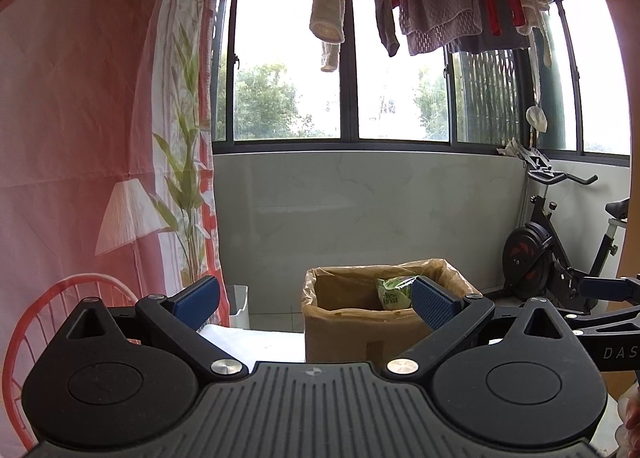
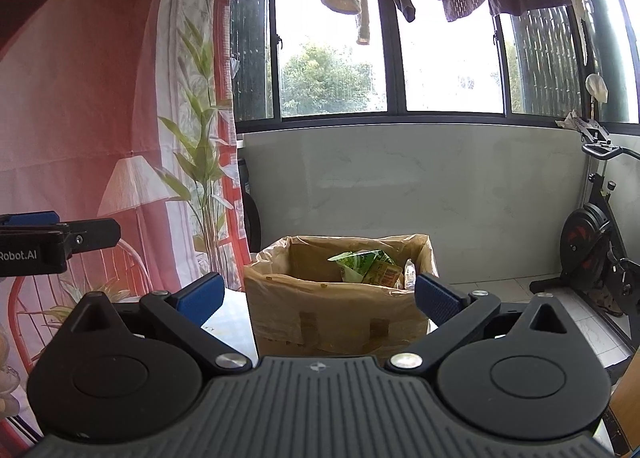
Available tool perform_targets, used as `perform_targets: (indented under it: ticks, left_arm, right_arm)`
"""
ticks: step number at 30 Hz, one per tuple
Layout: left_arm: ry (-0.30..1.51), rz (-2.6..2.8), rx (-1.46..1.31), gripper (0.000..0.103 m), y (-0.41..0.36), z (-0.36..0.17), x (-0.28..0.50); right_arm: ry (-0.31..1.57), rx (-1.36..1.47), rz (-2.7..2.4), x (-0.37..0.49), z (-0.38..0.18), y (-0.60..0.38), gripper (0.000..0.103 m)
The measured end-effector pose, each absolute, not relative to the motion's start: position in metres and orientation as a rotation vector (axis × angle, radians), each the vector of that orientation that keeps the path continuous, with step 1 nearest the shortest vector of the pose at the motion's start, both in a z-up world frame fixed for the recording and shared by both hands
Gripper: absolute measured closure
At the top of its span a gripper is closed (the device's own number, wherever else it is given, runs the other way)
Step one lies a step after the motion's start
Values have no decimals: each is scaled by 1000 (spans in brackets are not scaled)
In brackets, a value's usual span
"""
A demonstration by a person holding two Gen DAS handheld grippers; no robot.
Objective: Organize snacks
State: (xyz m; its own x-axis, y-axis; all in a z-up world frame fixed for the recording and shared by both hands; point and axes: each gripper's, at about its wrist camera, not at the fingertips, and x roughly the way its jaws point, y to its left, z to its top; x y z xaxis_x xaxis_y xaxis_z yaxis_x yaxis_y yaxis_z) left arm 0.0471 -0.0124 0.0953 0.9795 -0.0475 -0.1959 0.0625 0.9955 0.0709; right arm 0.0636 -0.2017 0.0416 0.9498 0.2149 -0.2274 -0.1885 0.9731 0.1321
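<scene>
Both the left gripper (image 1: 316, 300) and right gripper (image 2: 318, 296) are spread and empty. The green snack packet (image 2: 362, 266) lies inside the plastic-lined brown cardboard box (image 2: 332, 318), centre frame. Find remaining snacks before reaching.

Left gripper (image 1: 316, 300): jaws spread wide, nothing between the blue pads (image 1: 198, 298), held level, pointing straight ahead toward 12 o'clock. Right gripper (image 2: 318, 296): same pose, jaws wide apart, pads (image 2: 436, 298) bare, level, aimed at 12 o'clock. Both held side by side at about equal height: the right gripper's finger shows at 3 o'clock in the left wrist view, the left gripper's finger at 9 o'clock in the right wrist view. No hand or sleeve clearly visible.
</scene>
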Motion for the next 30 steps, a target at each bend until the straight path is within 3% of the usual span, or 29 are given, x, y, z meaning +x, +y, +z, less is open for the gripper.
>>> perform_targets:
  ticks: [30]
  left_arm:
    - [204,-42,50,0,-4,95,45]
  right_arm:
    - [257,114,199,61,35,-203,0]
